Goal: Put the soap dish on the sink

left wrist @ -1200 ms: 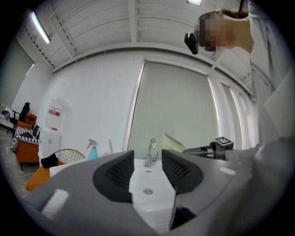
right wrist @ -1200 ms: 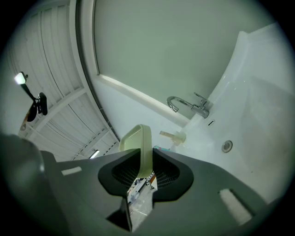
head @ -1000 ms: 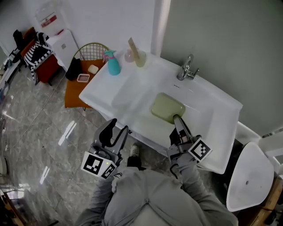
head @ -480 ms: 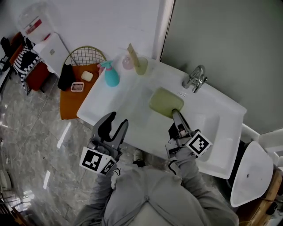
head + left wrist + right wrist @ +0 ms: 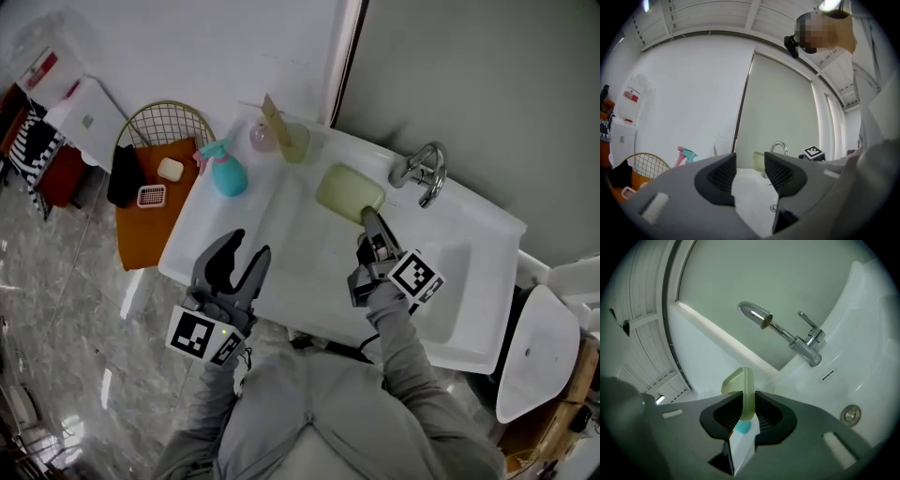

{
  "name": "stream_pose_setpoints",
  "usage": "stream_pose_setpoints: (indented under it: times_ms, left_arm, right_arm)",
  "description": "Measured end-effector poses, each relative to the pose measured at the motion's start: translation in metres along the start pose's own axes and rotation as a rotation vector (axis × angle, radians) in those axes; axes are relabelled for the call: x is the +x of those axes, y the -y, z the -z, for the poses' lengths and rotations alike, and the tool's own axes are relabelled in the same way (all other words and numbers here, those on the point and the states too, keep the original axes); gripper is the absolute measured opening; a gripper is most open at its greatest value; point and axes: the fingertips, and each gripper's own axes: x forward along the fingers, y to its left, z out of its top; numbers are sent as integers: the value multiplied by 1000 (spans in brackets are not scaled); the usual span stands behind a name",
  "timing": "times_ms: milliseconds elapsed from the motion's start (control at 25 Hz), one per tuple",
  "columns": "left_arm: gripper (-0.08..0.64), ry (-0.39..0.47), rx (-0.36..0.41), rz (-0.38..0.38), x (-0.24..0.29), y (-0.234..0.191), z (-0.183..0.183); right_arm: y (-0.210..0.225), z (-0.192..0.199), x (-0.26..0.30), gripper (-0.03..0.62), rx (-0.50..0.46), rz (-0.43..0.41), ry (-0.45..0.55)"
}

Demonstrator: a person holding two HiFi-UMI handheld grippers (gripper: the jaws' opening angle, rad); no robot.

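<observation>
The pale green soap dish (image 5: 349, 193) hangs over the back ledge of the white sink (image 5: 300, 253), left of the chrome tap (image 5: 419, 171). My right gripper (image 5: 367, 218) is shut on the dish's near edge. In the right gripper view the soap dish (image 5: 743, 391) stands edge-on, pinched between the two dark jaws, with the tap (image 5: 787, 333) behind it. My left gripper (image 5: 241, 262) hovers open over the sink's front left rim, holding nothing; its view shows a gap between the pads (image 5: 722, 178).
A teal spray bottle (image 5: 225, 172), a pink item (image 5: 262, 137) and a cup with a stick (image 5: 290, 138) stand on the sink's left back corner. An orange stool (image 5: 145, 225) with a wire basket (image 5: 164, 127) and small soap items sits left. A white toilet (image 5: 534, 366) is at right.
My right gripper has carried the soap dish from over the basin up and back toward the ledge beside the tap. The left gripper has stayed open near the front rim.
</observation>
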Motion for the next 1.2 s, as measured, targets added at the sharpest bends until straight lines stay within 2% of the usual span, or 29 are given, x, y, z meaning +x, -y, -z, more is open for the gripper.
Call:
stream_pose_setpoints:
  times_ms: [400, 640, 1200]
  left_arm:
    - [202, -20, -17, 0, 12, -22, 6]
    - [202, -27, -37, -29, 9, -38, 10]
    - [201, -24, -66, -35, 13, -54, 15]
  right_arm:
    - [76, -12, 53, 74, -67, 220, 10]
    - [109, -10, 75, 74, -101, 318, -38]
    - [140, -10, 95, 74, -146, 410, -89]
